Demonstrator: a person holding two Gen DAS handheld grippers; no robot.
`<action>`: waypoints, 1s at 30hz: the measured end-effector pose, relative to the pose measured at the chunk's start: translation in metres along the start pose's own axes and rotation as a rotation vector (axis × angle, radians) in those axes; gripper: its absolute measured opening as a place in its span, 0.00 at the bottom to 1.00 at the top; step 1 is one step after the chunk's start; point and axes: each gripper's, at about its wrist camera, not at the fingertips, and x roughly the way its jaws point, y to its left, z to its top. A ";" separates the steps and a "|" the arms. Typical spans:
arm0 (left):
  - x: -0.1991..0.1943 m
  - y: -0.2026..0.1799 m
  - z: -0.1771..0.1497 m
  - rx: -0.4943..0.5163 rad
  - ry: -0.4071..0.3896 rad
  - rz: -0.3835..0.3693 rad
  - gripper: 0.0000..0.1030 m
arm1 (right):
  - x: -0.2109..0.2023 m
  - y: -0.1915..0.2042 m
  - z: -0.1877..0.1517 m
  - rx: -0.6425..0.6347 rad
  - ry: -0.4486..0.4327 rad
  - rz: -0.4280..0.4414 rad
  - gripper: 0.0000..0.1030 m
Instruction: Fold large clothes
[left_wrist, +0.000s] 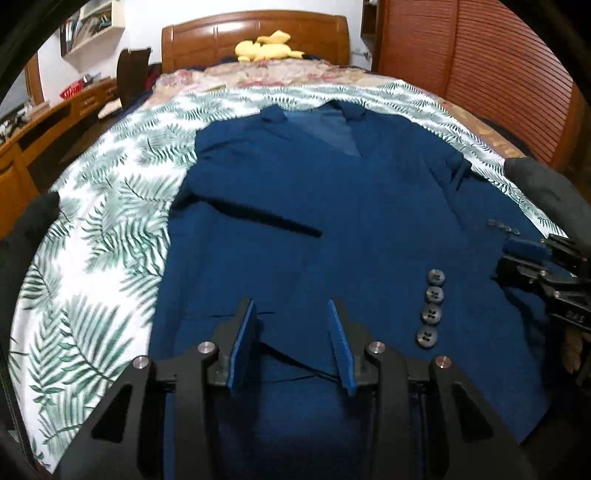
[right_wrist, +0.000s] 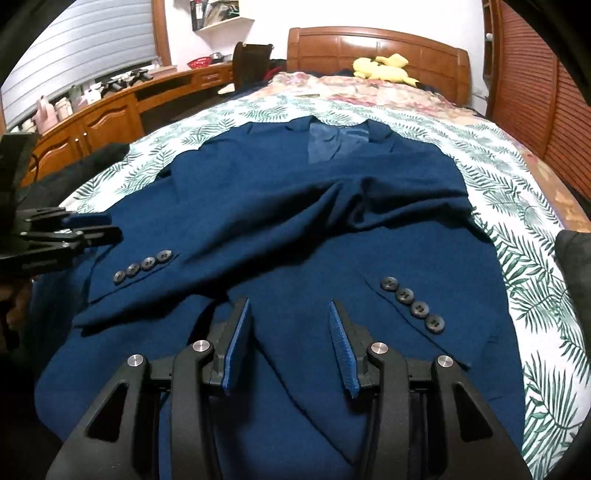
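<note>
A dark blue suit jacket lies face up on the bed, collar toward the headboard; it also shows in the right wrist view. Both sleeves are folded across the body, each with a row of cuff buttons. My left gripper is open, hovering over the jacket's lower part with nothing between its blue pads. My right gripper is open and empty above the lower front. The right gripper appears at the right edge of the left wrist view; the left gripper appears at the left edge of the right wrist view.
A white leaf-print sheet covers the bed under the jacket. A yellow plush toy lies by the wooden headboard. A wooden desk with clutter runs along the left; slatted wooden doors stand at the right.
</note>
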 end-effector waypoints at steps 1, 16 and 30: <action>0.003 0.000 -0.001 -0.005 0.009 -0.003 0.37 | -0.001 0.000 0.000 -0.004 -0.002 -0.005 0.42; -0.018 -0.007 0.007 0.039 -0.096 0.006 0.01 | -0.011 -0.010 0.002 0.014 -0.031 -0.007 0.42; -0.061 0.032 0.040 -0.059 -0.264 0.026 0.01 | -0.001 -0.016 -0.002 0.028 -0.006 -0.027 0.42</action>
